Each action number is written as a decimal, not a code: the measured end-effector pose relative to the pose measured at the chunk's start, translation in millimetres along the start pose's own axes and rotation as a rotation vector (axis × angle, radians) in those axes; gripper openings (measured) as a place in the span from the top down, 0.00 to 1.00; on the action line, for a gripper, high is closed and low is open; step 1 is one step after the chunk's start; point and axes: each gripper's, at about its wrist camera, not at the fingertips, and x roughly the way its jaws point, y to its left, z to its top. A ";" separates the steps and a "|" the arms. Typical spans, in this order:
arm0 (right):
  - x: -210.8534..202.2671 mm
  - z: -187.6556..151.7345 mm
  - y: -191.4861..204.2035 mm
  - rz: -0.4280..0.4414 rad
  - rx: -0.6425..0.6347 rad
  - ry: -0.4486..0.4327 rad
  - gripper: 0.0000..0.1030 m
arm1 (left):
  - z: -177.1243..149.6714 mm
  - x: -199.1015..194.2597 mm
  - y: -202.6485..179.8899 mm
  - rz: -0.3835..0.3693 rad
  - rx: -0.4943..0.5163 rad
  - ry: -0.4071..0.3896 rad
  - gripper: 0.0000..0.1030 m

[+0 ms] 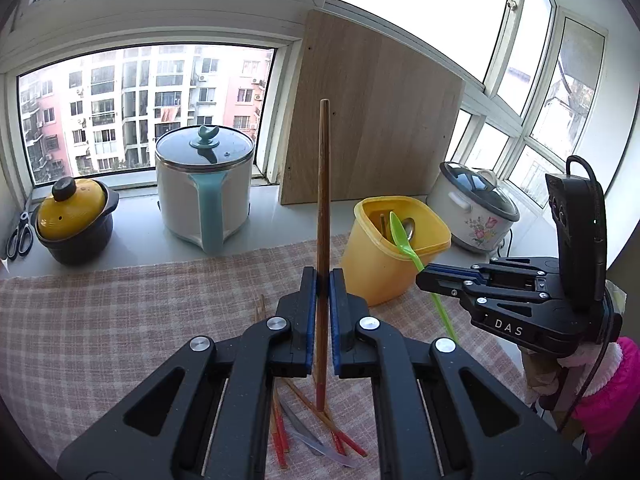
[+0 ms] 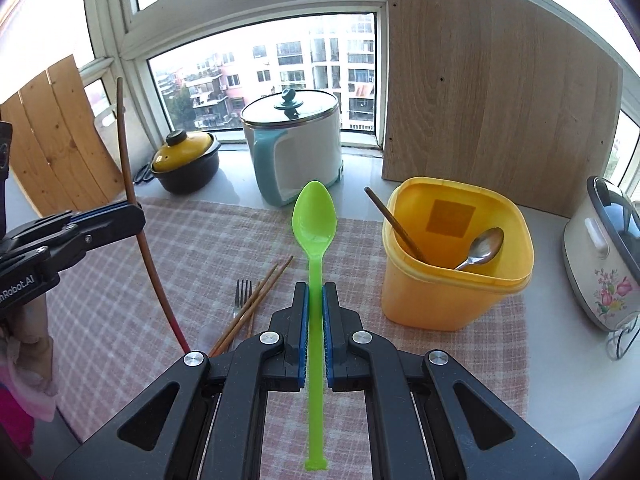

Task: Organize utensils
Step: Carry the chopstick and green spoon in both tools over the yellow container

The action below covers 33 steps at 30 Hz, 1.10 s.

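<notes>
Utensils in hand: one brown chopstick [image 1: 323, 216] with a red lower end, and one green plastic spoon [image 2: 315, 240].
Left gripper [image 1: 323, 284]: fingers clenched on the chopstick near its middle; the stick stands close to upright, red end down, lifted off the cloth.
Right gripper [image 2: 315, 296]: fingers clenched on the spoon's handle; bowl of the spoon points away from the camera, handle end runs back under the fingers. In the left view the bowl sits in front of the tub's rim; whether it touches, cannot tell.
Loose utensils on the cloth: several red-tipped chopsticks [image 1: 340, 436] lying crossed below the left gripper, with a knife blade [image 1: 304, 432] among them; a metal fork [image 2: 242, 294] just beside a pair of chopsticks [image 2: 256, 300] in the right view.
Cloth [image 1: 120, 312]: pink checked, spread over the worktop [image 1: 140, 240], carrying the loose utensils and the tub.
Yellow tub [image 2: 440, 296]: open-topped, upright on the cloth to the right; holds a metal spoon [image 2: 482, 250] and one brown chopstick [image 2: 394, 224], both leaning on the inner wall.
Person: a pink sleeve [image 1: 612, 392] at the right edge of the left view.
Far row on the worktop: scissors [image 1: 20, 236], a dark pot with yellow lid [image 1: 76, 220], a white cooker with blue handle [image 1: 204, 188], a wooden board [image 1: 372, 120] leaning at the window, a flowered rice cooker [image 1: 476, 208].
</notes>
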 end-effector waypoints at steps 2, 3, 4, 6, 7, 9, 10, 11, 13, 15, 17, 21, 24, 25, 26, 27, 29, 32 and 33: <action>-5.7 2.1 -7.9 -0.010 0.007 -0.012 0.95 | 5.4 2.9 -7.7 -0.017 0.009 -0.008 0.96; -8.8 3.4 -12.0 -0.015 0.011 -0.019 0.95 | 8.1 4.6 -12.0 -0.023 0.015 -0.012 0.96; -12.1 4.9 -17.1 -0.019 0.016 -0.025 0.95 | 11.0 5.7 -16.5 -0.030 0.019 -0.018 0.96; -17.8 8.6 -26.0 -0.027 0.023 -0.036 0.95 | 16.6 8.6 -24.3 -0.045 0.024 -0.027 0.96; -20.9 10.0 -30.1 -0.034 0.025 -0.043 0.95 | 20.2 10.0 -28.6 -0.052 0.026 -0.031 0.96; -26.4 13.4 -38.3 -0.047 0.027 -0.056 0.95 | 25.7 13.5 -36.4 -0.068 0.032 -0.037 0.96; -29.0 15.4 -42.4 -0.053 0.031 -0.063 0.95 | 28.2 15.4 -40.5 -0.074 0.036 -0.040 0.96; -31.1 17.7 -46.7 -0.057 0.036 -0.069 0.95 | 30.9 17.9 -44.4 -0.078 0.040 -0.042 0.96; -35.2 20.9 -55.2 -0.061 0.047 -0.084 0.95 | 37.6 23.2 -51.9 -0.086 0.047 -0.047 0.96; -38.3 25.1 -64.8 -0.064 0.055 -0.098 0.95 | 43.9 27.0 -59.0 -0.092 0.055 -0.053 0.96; -41.2 29.1 -72.0 -0.070 0.057 -0.110 0.95 | 51.2 31.6 -66.1 -0.097 0.058 -0.060 0.96; -41.7 38.0 -86.5 -0.069 0.071 -0.129 0.95 | 65.3 39.6 -76.3 -0.096 0.061 -0.081 0.96; -40.0 46.5 -94.4 -0.072 0.071 -0.142 0.95 | 74.9 47.4 -82.4 -0.091 0.060 -0.093 0.96; -39.9 49.0 -97.9 -0.072 0.071 -0.146 0.95 | 78.5 50.7 -83.8 -0.092 0.056 -0.096 0.96; -38.9 51.5 -100.0 -0.072 0.071 -0.149 0.95 | 81.4 53.5 -85.0 -0.091 0.054 -0.098 0.96; -37.8 54.0 -101.4 -0.072 0.070 -0.152 0.95 | 84.2 56.5 -85.9 -0.090 0.053 -0.102 0.96; -35.4 58.7 -105.7 -0.075 0.070 -0.160 0.95 | 88.9 61.5 -87.2 -0.086 0.050 -0.107 0.96; -30.1 66.4 -111.5 -0.075 0.073 -0.169 0.95 | 95.6 70.4 -89.8 -0.079 0.043 -0.114 0.96; -28.1 69.3 -113.8 -0.074 0.075 -0.172 0.95 | 97.8 73.6 -90.6 -0.078 0.041 -0.115 0.96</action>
